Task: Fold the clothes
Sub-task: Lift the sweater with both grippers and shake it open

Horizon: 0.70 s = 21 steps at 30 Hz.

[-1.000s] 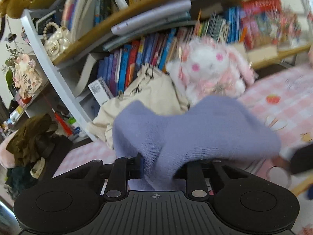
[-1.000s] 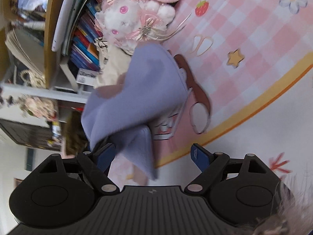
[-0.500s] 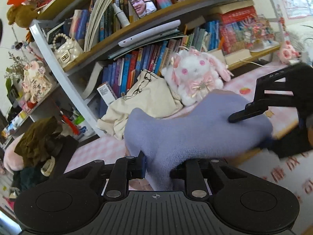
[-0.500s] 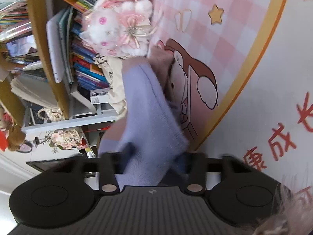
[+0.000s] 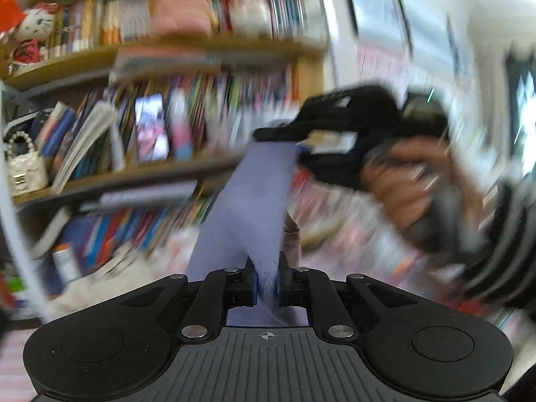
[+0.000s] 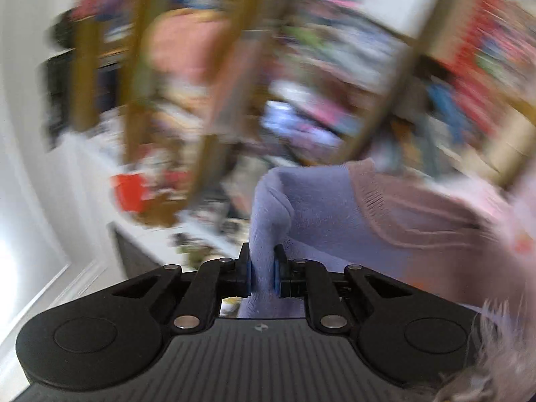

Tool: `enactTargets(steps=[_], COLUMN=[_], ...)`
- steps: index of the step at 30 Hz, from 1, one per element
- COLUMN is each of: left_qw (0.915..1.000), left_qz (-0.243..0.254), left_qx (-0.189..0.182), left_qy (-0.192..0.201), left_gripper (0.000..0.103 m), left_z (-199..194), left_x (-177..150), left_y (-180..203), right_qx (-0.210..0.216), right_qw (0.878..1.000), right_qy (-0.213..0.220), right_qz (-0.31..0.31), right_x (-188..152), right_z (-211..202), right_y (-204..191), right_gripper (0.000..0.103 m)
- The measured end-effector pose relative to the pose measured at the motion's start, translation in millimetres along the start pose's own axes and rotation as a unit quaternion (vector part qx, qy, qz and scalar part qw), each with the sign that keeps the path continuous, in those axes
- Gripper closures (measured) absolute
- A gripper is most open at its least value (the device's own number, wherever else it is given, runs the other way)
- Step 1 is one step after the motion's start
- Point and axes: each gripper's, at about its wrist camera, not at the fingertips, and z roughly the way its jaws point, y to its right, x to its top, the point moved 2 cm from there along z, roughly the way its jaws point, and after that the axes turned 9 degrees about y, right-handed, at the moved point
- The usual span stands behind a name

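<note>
Left wrist view: heavy motion blur, so only the close stuff reads. Left gripper point(image 5: 267, 283) clamped tight on a lavender knit garment point(image 5: 249, 207), fabric pinched between the blue pads. Runs as a taut band from those pads up and right to the right gripper point(image 5: 296, 142), itself held in a hand point(image 5: 405, 189) with a striped sleeve point(image 5: 502, 251) further right of the cloth. Bookshelf point(image 5: 134, 167) smeared behind the garment, small plush toy point(image 5: 33, 30) far up-left of it. No table or floor readable under the cloth, so apparently hanging in the air between the two claws.

Right wrist view: right gripper point(image 6: 262, 273) also closed on the same lavender knit point(image 6: 321, 214), a thick fold squeezed between its pads. Dusty pink ribbed trim point(image 6: 402, 214) just right of the lavender part, touching it, looks like a cuff or hem, hard to say. Background above the garment pure blur.

Probably mid-shake or stretching it flat, can't tell which fold stage. To do this bit well: keep both pinches firm, keep the tension even so the edge stays straight, slow down before laying it down so nothing bunches.
</note>
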Motion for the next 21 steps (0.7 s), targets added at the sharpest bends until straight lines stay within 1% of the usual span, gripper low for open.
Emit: enactTargets(steps=[1,2,4,6,7,8,9,10,12,13,15,16,18,20,21], left_qw=[0.9993,0.9975,0.9933,0.9888,0.9848,0.9796,0.9739,0.9660,0.9448,0.9332,0.9168,0.9132,0.9138,0.9138,0.9116], left_qz=[-0.030,-0.060,-0.111,-0.145,-0.160,-0.176,-0.177,-0.176,-0.184,-0.190,-0.207,-0.217,-0.215,-0.206,-0.205], left_qx=[-0.016,-0.031,-0.029,0.002,0.019,0.036,0.067,0.100,0.151,0.172,0.204,0.211,0.222,0.234,0.245], left_qy=[0.017,0.020,0.012,-0.038,-0.064,-0.090,-0.125,-0.161,-0.226,-0.251,-0.274,-0.274,-0.263,-0.260,-0.259], left_gripper=[0.095,0.095,0.095,0.095,0.095,0.095,0.095,0.095,0.095,0.095,0.095,0.095,0.095,0.095,0.095], left_z=[-10,-18,-31,-33,-34,-35,-35,-34,-38,-41,-52,-57,-64,-63,-62], left_x=[8,14,12,-19,-36,-53,-79,-107,-159,-181,-205,-209,-207,-203,-200], left_y=[-8,-17,-38,-62,-73,-85,-94,-103,-120,-127,-143,-150,-162,-176,-186], right_qx=[0.000,0.000,0.000,0.000,-0.008,-0.044,-0.079,-0.120,-0.188,-0.211,-0.222,-0.226,-0.224,-0.222,-0.223], right_qw=[1.000,0.999,0.998,0.995,0.993,0.987,0.980,0.970,0.946,0.935,0.927,0.923,0.920,0.919,0.918], right_qy=[-0.016,-0.031,-0.063,-0.094,-0.113,-0.145,-0.172,-0.204,-0.256,-0.277,-0.296,-0.303,-0.309,-0.303,-0.300], right_qz=[-0.005,-0.009,-0.019,-0.028,-0.034,-0.044,-0.051,-0.055,-0.059,-0.061,-0.064,-0.068,-0.090,-0.116,-0.130], right_x=[-8,-16,-31,-47,-58,-84,-107,-132,-178,-197,-220,-229,-240,-250,-255], right_z=[12,25,49,74,86,97,104,110,118,120,128,133,154,177,188], right_y=[-2,-5,-10,-14,-12,9,27,47,83,96,103,105,101,97,95], right_gripper=[0.091,0.091,0.091,0.091,0.091,0.091,0.091,0.091,0.091,0.091,0.091,0.091,0.091,0.091,0.089])
